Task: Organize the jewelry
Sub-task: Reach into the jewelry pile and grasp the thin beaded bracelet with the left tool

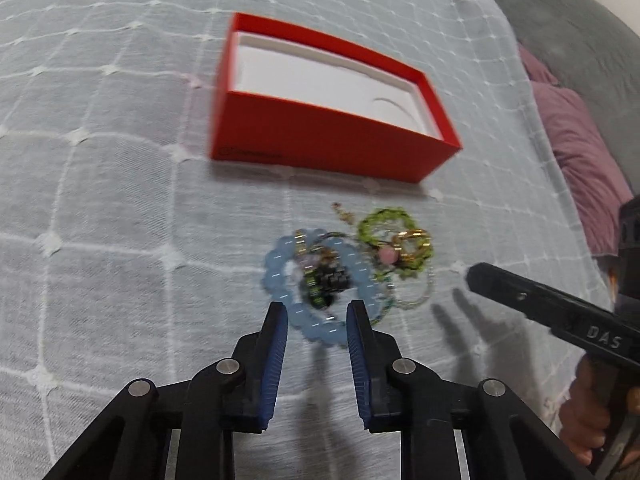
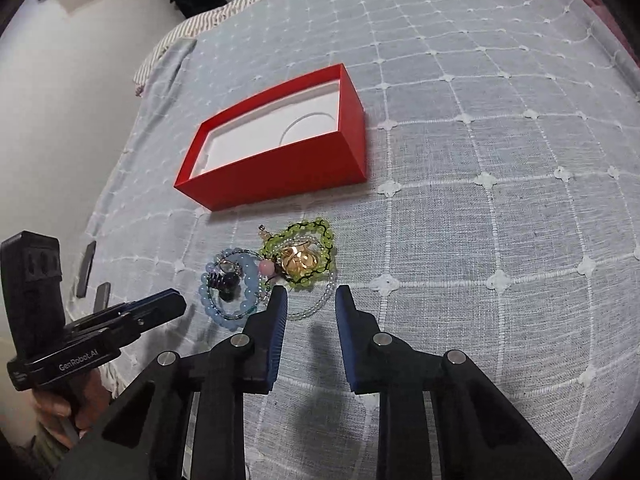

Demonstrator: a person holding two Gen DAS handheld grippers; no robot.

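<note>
— Two grippers over the bedspread (image 2: 480, 220), both parted with nothing between the pads. My left gripper (image 1: 317, 322) hangs above the near edge of the blue bead bracelet (image 1: 280, 276); my right gripper (image 2: 311, 304) sits just short of the green bead bracelet (image 2: 298, 254).

— Where's the jewelry against the box?

— Heaped together just in front of the red box (image 2: 280, 168), near its long front wall but apart from it. I see gold rings (image 2: 298, 262) inside the green loop.

— Room?

— Bare cloth spreads wide to my right; the mattress edge drops off on the left, past the box.
</note>
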